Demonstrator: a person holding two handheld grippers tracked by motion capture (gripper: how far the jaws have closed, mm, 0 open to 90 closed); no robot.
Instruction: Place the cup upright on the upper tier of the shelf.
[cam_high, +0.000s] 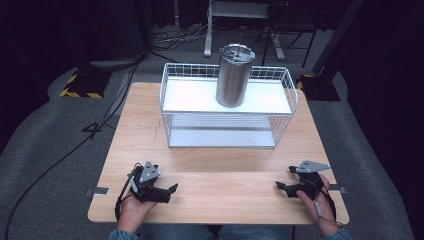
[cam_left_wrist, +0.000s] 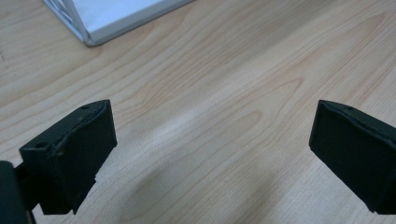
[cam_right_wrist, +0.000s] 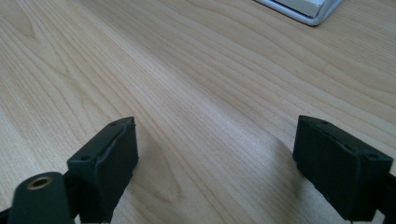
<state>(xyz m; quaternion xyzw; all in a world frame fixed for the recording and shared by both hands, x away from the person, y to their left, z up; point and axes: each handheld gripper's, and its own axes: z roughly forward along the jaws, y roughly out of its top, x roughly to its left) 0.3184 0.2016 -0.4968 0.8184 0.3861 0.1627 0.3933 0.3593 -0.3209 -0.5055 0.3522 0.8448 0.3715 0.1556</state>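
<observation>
One pale wooden table (cam_high: 220, 180) amid grey carpet (cam_high: 45, 125), dark surroundings.

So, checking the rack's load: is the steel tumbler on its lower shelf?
No, the steel tumbler stands upright on the wire rack's top shelf.

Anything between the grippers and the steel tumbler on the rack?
Partly. The tumbler stands on the top shelf of the wire rack, whose raised wire rim rings it. Bare table lies between the rack and both the left gripper and right gripper, jaws open.
</observation>
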